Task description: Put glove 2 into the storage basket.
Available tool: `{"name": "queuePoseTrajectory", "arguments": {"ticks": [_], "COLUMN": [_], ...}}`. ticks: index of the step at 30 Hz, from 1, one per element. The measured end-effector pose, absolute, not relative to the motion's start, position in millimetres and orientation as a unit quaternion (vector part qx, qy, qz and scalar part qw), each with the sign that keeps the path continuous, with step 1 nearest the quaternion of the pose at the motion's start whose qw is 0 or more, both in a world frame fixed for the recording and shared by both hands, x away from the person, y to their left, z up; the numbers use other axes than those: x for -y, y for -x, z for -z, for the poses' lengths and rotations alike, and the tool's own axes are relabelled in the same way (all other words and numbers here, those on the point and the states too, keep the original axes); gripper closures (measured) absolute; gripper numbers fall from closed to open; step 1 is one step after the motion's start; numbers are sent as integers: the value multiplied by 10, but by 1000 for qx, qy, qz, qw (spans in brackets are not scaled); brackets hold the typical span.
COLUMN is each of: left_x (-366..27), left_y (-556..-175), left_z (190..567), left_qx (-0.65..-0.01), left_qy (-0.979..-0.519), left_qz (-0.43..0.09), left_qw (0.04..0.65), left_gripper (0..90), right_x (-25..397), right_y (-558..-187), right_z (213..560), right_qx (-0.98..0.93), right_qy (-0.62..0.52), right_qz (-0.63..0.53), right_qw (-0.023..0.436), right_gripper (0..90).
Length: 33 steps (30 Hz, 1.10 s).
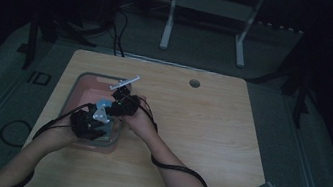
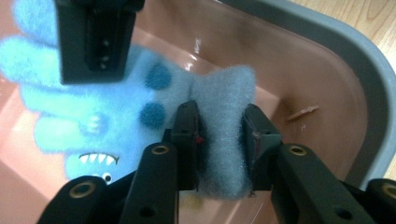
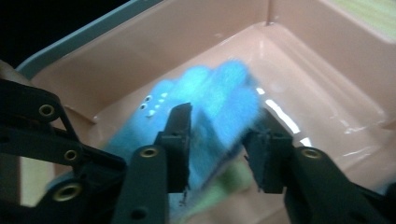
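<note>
Pale wooden tabletop (image 1: 207, 145), lit against a dark room. Toward its left, a grey-rimmed tub (image 1: 75, 90) with a glossy pink inside (image 2: 299, 70); both forearms over the tub's near end, reaching in from the bottom of the high view.

Left hand-held gripper (image 1: 84, 123) above the tub's near left corner. In the left gripper view, jaws partly closed and pinching the grey-blue fuzzy end of a blue plush glove (image 2: 93, 116), the fabric bunched and squeezed between the two pads (image 2: 224, 140).

Right hand-held gripper (image 1: 124, 104) just beyond it, over the tub's near right part. In the right gripper view, jaws narrowed on the bright blue finger end of the glove (image 3: 219, 102), pads pressing into the pile from both sides (image 3: 217, 149). Seen again at the top of the left gripper view as a dark block over the glove's fingers.

Glove held between the two hand-held grippers, inside the tub and just above its pink floor. Fluffy bright blue, stubby rounded fingers, darker blue round spots, a small monster face with white jagged teeth and little eyes. Slightly blurred in the right gripper view.

On the tub's inner wall, a small tan sliver (image 2: 303, 112), too small to tell what.
</note>
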State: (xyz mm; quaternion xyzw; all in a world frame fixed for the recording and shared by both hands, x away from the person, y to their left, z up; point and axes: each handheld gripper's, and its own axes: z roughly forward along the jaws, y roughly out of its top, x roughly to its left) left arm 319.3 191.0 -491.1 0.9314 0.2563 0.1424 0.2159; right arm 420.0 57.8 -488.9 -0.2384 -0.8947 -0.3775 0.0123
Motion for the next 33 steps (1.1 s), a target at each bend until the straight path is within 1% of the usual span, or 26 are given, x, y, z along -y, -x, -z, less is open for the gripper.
{"name": "queuePoseTrajectory", "arguments": {"ticks": [1,2,4,8,9,10,11,12,13,14,18,20,21,22,23,26,29,33], "left_x": [-1913,-1915,-1919,-1946,-1947,-1951,-1957,-1957,-1984,-1992,-1998,-1977,-1963,-1947,-1932,-1887,-1831,-1696], "left_y": [-3195,-3192,-3179,-3156,-3144,-3137,-3133,-3133,-3117,-3106,-3071,-3057,-3049,-3033,-3017,-2986,-2963,-2913], "left_z": [4924,4926,4934,4933,4921,4910,4897,4897,4838,4809,4699,4660,4647,4637,4630,4631,4646,4669], "left_qx": [-262,-262,-268,-283,-288,-291,-296,-296,-308,-312,-324,-328,-328,-326,-324,-323,-320,-306], "left_qy": [-929,-928,-924,-916,-913,-911,-908,-908,-900,-896,-879,-874,-872,-870,-868,-864,-863,-867], "left_qz": [-144,-147,-155,-155,-159,-162,-165,-165,-165,-171,-182,-179,-180,-184,-184,-178,-163,-163], "left_qw": [219,220,223,238,240,243,245,245,261,266,297,309,315,322,329,343,355,358], "left_gripper": [643,596,537,442,399,343,312,272,272,171,128,70,55,26,20,20,20,20], "right_x": [-565,-523,-483,-401,-381,-364,-352,-352,-339,-289,-210,-178,-165,-147,-123,-38,71,223], "right_y": [-4206,-4222,-4228,-4223,-4213,-4199,-4188,-4188,-4176,-4134,-4057,-4013,-3992,-3978,-3965,-3931,-3923,-3900], "right_z": [4884,4868,4844,4772,4744,4716,4698,4698,4679,4618,4531,4500,4486,4476,4469,4455,4480,4559], "right_qx": [893,888,884,876,875,873,872,872,871,867,864,865,866,866,866,868,868,872], "right_qy": [240,247,250,253,253,251,250,250,248,245,229,215,211,209,206,203,207,205], "right_qz": [380,388,395,410,413,418,421,421,423,434,449,454,453,454,455,453,452,444], "right_qw": [11,10,10,8,7,7,6,6,5,6,10,19,19,16,15,13,22,27], "right_gripper": [566,538,502,468,461,436,418,418,406,353,221,173,157,161,161,161,161,175]}}
